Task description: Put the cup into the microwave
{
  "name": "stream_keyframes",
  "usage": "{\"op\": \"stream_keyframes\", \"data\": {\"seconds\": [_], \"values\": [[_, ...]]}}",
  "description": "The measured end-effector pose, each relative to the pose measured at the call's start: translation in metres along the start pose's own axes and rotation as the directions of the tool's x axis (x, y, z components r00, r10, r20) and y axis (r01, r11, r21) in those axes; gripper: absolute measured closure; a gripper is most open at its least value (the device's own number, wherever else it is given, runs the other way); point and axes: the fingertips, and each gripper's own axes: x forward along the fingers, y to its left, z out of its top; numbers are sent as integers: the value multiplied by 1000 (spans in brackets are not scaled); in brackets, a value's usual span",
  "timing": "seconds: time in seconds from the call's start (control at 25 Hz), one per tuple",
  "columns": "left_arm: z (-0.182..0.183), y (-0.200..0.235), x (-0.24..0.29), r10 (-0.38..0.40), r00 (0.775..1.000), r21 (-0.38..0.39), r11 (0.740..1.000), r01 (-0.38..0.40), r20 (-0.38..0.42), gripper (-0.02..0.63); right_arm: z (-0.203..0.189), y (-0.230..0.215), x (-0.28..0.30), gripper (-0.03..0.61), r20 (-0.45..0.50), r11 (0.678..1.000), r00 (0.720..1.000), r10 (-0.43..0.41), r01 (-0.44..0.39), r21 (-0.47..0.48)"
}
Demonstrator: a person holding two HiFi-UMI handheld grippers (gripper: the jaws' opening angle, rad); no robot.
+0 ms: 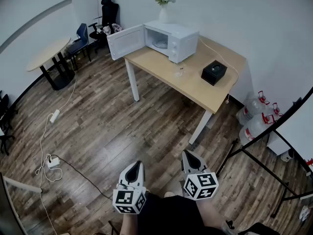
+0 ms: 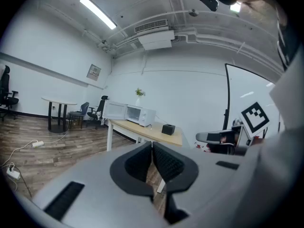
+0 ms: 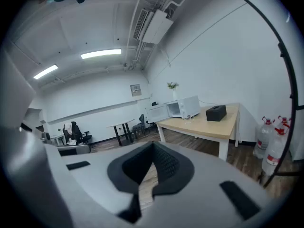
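The white microwave [image 1: 171,40] stands at the far end of the wooden table [image 1: 195,87], its door [image 1: 126,41] swung open to the left. A small clear cup [image 1: 180,72] sits on the tabletop just in front of the microwave. Both grippers are low in the head view, well short of the table and over the wooden floor. My left gripper [image 1: 138,164] is shut with nothing between its jaws, which meet in the left gripper view [image 2: 152,146]. My right gripper [image 1: 189,154] is shut and empty too [image 3: 153,145]. The microwave [image 2: 135,113] [image 3: 183,107] shows far ahead in both gripper views.
A black box [image 1: 213,72] lies on the table right of the cup, and a vase of flowers [image 1: 164,9] stands behind the microwave. Power strips [image 1: 54,115] and cables lie on the floor at left. Water bottles [image 1: 254,119] and a black stand [image 1: 264,151] are at right.
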Motion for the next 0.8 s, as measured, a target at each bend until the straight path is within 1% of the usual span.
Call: {"op": "stream_keyframes", "data": {"seconds": [0.12, 0.32, 0.48, 0.6, 0.8], "values": [[-1, -13, -4, 0, 1000, 3, 1000, 0, 4, 601, -2, -4, -10, 588, -2, 1000, 1000, 18, -18, 10], [-3, -30, -1, -1, 1000, 21, 1000, 1, 2, 601, 2, -12, -18, 586, 38, 993, 997, 67, -70, 92], [0, -44, 2, 0, 1000, 39, 999, 0, 9, 601, 6, -23, -22, 586, 42, 997, 998, 43, -45, 54], [-1, -48, 4, 0, 1000, 43, 999, 0, 3, 601, 4, -27, -20, 586, 25, 999, 999, 27, -28, 45], [-2, -53, 8, -6, 1000, 51, 999, 6, -10, 601, 0, -27, -18, 586, 8, 998, 999, 49, -49, 41]]}}
